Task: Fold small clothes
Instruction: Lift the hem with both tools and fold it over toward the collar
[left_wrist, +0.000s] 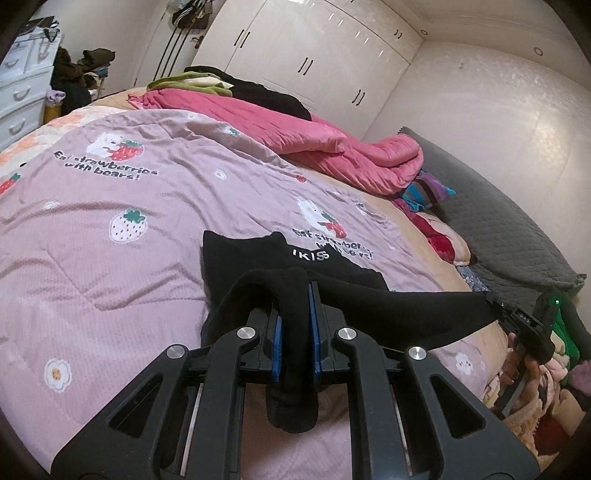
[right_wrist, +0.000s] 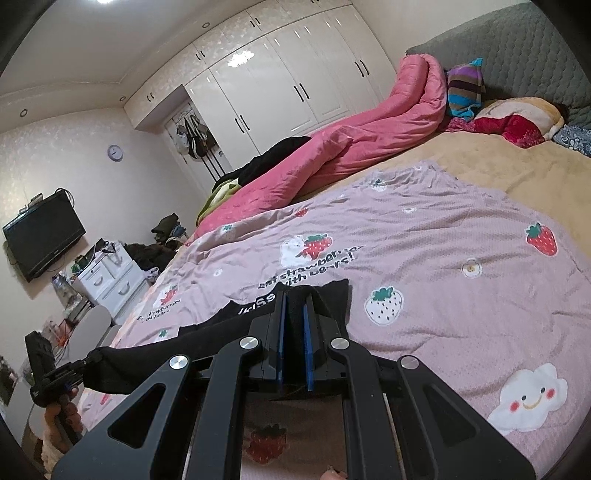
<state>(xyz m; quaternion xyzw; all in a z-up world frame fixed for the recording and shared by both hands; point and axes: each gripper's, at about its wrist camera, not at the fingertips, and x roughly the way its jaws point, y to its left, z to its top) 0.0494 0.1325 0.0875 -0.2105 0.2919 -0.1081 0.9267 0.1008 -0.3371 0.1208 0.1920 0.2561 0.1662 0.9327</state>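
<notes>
A small black garment (left_wrist: 373, 291) with white "KISS" lettering lies on the pink strawberry-print blanket (left_wrist: 110, 192). My left gripper (left_wrist: 295, 306) is shut on one bunched corner of it, and cloth hangs down between the blue pads. My right gripper (right_wrist: 294, 314) is shut on the opposite corner of the garment (right_wrist: 236, 321). The near edge is lifted and stretched taut between the two grippers. The far part with the lettering rests flat on the blanket (right_wrist: 443, 258). The right gripper shows in the left wrist view (left_wrist: 493, 301), and the left gripper shows in the right wrist view (right_wrist: 92, 358).
A rolled pink quilt (left_wrist: 332, 147) and dark clothes lie along the far side of the bed. Pillows (right_wrist: 517, 118) and a grey headboard (right_wrist: 517, 48) are at the head end. White wardrobes (right_wrist: 288, 81), a drawer unit (right_wrist: 110, 277) and a wall TV (right_wrist: 44, 232) surround the bed.
</notes>
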